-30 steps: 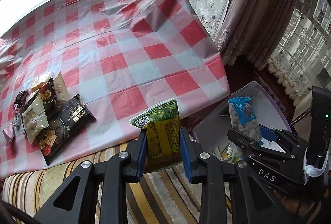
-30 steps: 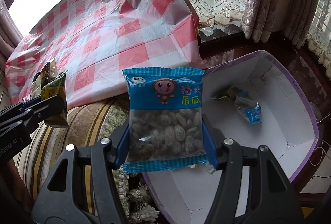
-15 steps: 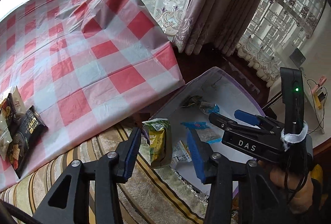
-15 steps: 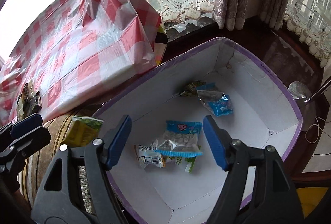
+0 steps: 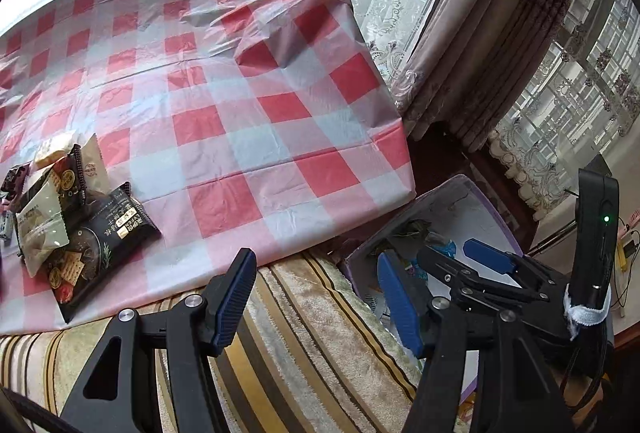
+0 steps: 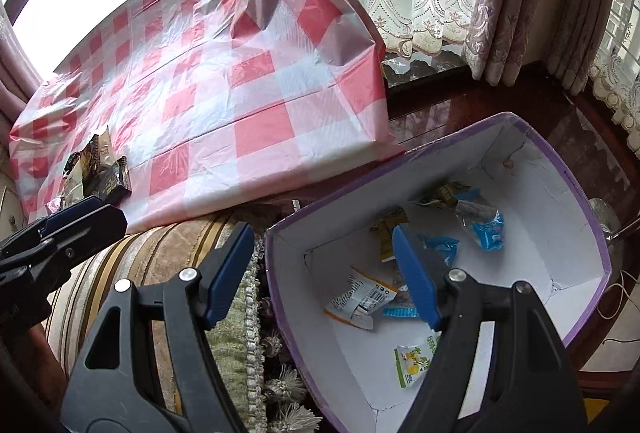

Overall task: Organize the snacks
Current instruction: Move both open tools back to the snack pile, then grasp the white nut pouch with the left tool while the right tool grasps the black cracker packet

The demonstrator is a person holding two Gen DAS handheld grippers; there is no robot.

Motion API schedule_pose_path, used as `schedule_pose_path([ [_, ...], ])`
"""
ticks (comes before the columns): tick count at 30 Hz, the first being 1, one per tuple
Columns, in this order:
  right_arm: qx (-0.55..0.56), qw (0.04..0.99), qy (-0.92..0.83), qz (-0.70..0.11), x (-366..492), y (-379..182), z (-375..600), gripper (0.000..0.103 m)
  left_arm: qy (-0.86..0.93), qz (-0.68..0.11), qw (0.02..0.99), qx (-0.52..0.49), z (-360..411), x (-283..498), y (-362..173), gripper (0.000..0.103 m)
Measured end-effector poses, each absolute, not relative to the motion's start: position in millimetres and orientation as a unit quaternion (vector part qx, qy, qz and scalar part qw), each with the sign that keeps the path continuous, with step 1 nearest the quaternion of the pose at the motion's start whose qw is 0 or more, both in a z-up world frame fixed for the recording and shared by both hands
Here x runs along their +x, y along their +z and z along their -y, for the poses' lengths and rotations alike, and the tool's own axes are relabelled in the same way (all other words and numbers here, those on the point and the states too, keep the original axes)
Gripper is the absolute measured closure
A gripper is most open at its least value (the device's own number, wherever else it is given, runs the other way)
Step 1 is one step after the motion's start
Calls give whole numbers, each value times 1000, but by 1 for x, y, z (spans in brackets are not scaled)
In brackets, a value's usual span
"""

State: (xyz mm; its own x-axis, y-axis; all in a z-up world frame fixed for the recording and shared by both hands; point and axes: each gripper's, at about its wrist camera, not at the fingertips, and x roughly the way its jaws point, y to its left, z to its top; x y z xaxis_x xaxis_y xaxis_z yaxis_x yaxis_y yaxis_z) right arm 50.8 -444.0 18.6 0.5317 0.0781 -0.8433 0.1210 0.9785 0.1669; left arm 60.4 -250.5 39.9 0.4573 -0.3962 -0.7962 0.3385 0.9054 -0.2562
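Observation:
A purple-rimmed white box (image 6: 576, 193) stands on the floor right of the table and holds several snack packets, among them a blue one (image 6: 486, 229) and a yellow-green one (image 6: 386, 237). The box also shows in the left wrist view (image 5: 486, 201). A pile of snack packets (image 5: 76, 229) lies on the checked tablecloth at the left, also in the right wrist view (image 6: 100, 173). My left gripper (image 5: 316, 297) is open and empty over the striped cushion. My right gripper (image 6: 324, 273) is open and empty above the box's near left rim.
The red-and-white checked tablecloth (image 5: 248, 105) covers the table. A striped cushion with a fringe (image 5: 312, 333) lies along its near edge. Curtains (image 5: 480, 33) and a window stand behind. Dark wooden floor (image 6: 540, 105) surrounds the box.
Both grippers opened and dropped their packets: the blue melon-seed packet and the yellow-green packet now lie in the box. The left gripper has swung back toward the table.

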Motion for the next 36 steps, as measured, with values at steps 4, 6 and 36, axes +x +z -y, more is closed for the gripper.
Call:
schedule_pose_path([
  [4, 88, 869, 18, -487, 59, 21, 416, 28, -189, -474, 859, -49, 223, 65, 38, 39],
  [6, 82, 867, 34, -489, 61, 22, 401, 28, -179, -475, 859, -64, 208, 67, 38, 39],
  [36, -5, 816, 189, -546, 92, 10, 241, 28, -110, -487, 865, 45, 53, 108, 14, 32],
])
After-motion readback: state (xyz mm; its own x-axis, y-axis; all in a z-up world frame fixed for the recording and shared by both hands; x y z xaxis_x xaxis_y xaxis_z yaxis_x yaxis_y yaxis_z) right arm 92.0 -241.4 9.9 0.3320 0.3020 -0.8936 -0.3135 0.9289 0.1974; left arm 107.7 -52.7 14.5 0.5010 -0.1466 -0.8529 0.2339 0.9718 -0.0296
